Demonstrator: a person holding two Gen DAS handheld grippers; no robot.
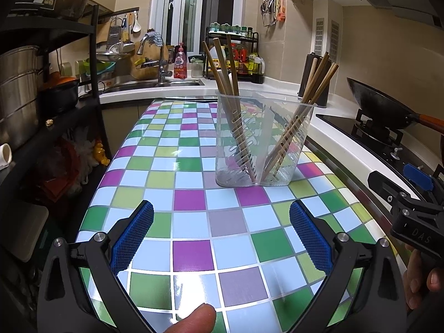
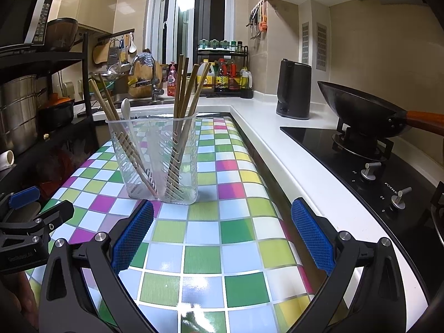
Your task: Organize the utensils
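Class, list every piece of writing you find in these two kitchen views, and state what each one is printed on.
"DAS" – on the black body of the right tongs, seen from the left wrist view.
"FOTILE" – on the black glass hob, near the knobs; small, so a likely reading.
Pale lettering on the left tongs body: too blurred to read.
Labels on the pink soap bottle and sauce bottles: too small to read.

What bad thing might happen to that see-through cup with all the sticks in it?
1. The clear holder is light, and its chopsticks lean outward, far above the rim. A bump from either open tool (left, right) might tip it.
2. The checkered tabletop looks shiny, so the holder might slide when pushed.
3. A white spoon also stands inside and might fall out.
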